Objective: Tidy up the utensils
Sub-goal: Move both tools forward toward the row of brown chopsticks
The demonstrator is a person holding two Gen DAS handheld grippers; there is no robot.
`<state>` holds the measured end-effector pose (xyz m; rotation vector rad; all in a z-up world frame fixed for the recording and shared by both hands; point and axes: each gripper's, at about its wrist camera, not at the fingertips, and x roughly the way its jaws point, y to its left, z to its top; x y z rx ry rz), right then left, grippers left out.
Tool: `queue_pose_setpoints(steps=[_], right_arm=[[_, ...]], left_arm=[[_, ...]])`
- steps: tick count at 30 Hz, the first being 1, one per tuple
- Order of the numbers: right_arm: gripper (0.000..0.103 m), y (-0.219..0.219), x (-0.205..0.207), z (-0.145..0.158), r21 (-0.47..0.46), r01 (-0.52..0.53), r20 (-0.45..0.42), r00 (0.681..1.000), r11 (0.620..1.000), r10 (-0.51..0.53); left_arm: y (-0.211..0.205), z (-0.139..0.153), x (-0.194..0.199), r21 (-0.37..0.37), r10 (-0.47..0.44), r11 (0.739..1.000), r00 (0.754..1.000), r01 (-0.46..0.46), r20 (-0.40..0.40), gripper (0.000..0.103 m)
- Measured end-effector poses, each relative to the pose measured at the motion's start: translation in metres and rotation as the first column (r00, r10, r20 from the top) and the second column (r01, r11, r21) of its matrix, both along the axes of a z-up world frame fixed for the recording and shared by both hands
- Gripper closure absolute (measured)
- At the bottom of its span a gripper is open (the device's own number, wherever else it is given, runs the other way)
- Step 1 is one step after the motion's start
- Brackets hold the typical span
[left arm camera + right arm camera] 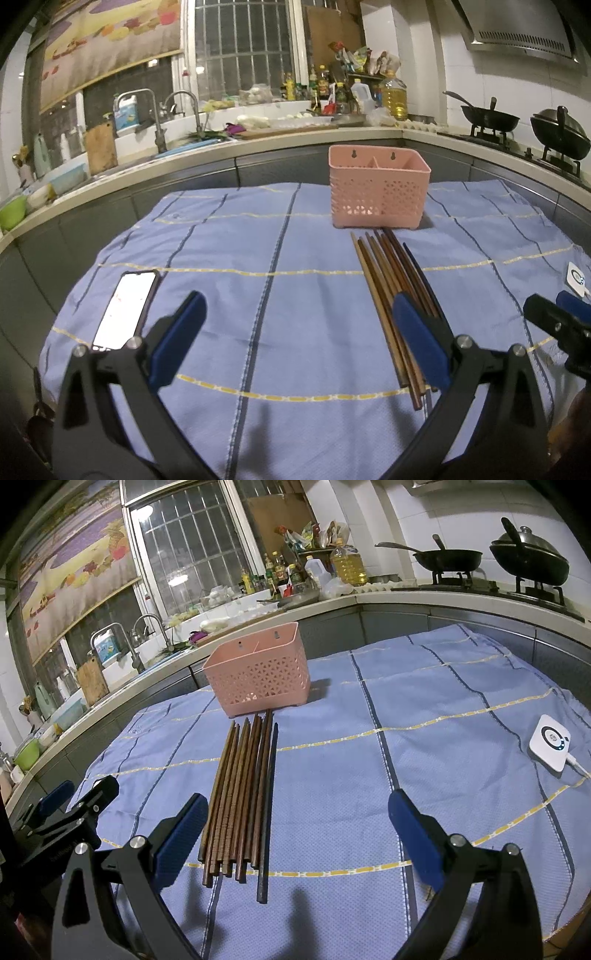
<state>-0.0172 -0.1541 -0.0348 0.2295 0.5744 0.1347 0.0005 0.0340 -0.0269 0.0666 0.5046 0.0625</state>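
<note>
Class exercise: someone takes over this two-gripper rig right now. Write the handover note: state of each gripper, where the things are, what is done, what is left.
Left gripper: open, empty, above the cloth.
Right gripper: open, empty, just right of the chopsticks' near ends.
Chopsticks: all in one bundle flat on the blue cloth, pointing toward the pink basket.
Basket: upright; what shows of its two compartments looks empty.
Done: nothing.
Left: move every chopstick into the basket.

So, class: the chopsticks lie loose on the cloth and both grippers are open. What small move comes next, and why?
Probably lower the right gripper over the near ends of the chopsticks. Its jaws are open and empty, the bundle lies just left of them, and the pink basket holds nothing visible yet.
</note>
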Motion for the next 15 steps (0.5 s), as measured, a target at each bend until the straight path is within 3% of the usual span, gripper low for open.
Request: queue_pose_setpoints(steps=[9, 15], right_arm=[[0.009, 0.002, 0.000, -0.003, 0.002, -0.009, -0.006, 1.000, 1.000, 0.009], [0.015, 0.006, 0.000, -0.008, 0.007, -0.022, -0.027, 0.999, 1.000, 0.022]], left_arm=[[0.001, -0.002, 0.004, 0.021, 0.022, 1.000, 1.000, -0.022, -0.016, 0.006], [0.008, -0.005, 0.010, 0.022, 0.040, 0.999, 0.999, -0.039, -0.035, 0.006]])
